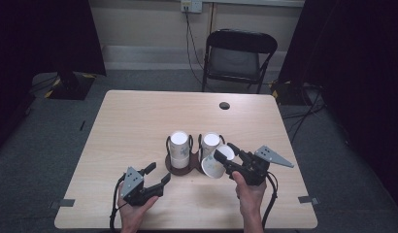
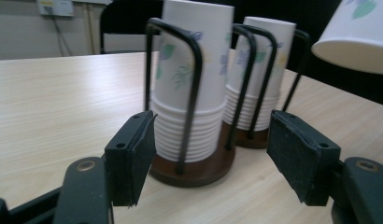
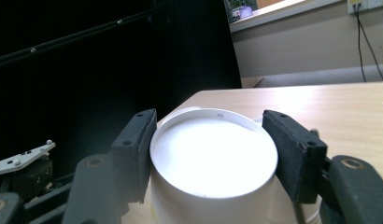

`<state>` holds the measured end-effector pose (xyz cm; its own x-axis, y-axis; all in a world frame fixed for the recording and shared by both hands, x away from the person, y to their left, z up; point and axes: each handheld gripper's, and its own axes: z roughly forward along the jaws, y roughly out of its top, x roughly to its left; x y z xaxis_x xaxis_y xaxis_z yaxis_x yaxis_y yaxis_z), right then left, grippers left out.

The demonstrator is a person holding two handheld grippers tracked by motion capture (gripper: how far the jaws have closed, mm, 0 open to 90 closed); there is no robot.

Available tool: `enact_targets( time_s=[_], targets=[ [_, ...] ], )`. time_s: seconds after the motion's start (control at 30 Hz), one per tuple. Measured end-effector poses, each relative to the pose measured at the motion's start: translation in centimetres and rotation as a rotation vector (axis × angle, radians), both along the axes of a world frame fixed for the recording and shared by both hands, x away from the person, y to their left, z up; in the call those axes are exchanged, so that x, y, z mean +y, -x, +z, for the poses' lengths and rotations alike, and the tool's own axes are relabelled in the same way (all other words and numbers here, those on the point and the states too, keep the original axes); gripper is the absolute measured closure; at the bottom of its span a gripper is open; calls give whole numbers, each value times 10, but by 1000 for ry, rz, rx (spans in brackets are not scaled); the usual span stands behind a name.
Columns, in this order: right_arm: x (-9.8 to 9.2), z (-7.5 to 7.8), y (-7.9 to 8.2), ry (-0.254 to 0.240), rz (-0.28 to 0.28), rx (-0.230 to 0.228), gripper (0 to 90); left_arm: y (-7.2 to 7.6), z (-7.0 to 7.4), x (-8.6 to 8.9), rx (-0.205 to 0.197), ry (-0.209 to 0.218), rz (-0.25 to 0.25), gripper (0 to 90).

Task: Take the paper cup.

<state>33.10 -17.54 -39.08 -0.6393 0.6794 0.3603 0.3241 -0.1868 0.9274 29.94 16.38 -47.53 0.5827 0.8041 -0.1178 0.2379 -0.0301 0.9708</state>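
One overhead camera, two riding close on the jaws

The high view looks forward and down over the counter (image 1: pixel 139 116); both gripper views sit low and near, sharing the cup holder (image 2: pixel 199 168) area.

Beyond the far edge of the bench (image 1: pixel 139 121) we see a black folding chair (image 1: pixel 238 56), a wall socket (image 1: pixel 191 6) above it, and dark curtains (image 1: pixel 352 63) on the right.

A pale wood-grain bench (image 1: pixel 129 126) with a small dark round hole (image 1: pixel 224 105) near its far edge carries a dark brown two-well cup holder (image 1: pixel 180 167), its wire loops enclosing two stacks of floral paper cups (image 1: pixel 179 145).
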Motion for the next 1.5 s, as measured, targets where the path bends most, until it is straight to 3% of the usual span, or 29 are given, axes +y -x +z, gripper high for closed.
enact_targets(
  time_s=[0.17, 0.43, 0.57, 0.67, 0.83, 1.0, 1.17, 1.5],
  targets=[
    [2, -12, 5, -60, 22, 38, 369, 0, 0, -7, -5, 24, -88, 304],
    [13, -26, 10, -81, 58, 97, 369, 0, -4, -27, 2, -35, -104, 319],
    [21, -34, 12, -94, 85, 121, 369, 0, -5, -33, 4, -43, -119, 329],
    [25, -39, 14, -140, 107, 147, 369, -1, -6, -37, 14, -30, -147, 356],
    [29, -38, 14, -170, 126, 157, 370, 0, -8, -45, -2, -41, -180, 400],
    [32, -37, 13, -174, 140, 174, 370, 3, -9, -52, -34, -51, -160, 419],
    [34, -37, 12, -177, 140, 182, 370, 5, -10, -59, -39, -75, -145, 417],
    [40, -41, 7, -183, 182, 234, 369, 10, -5, -65, -94, -49, -121, 462]
  ],
)
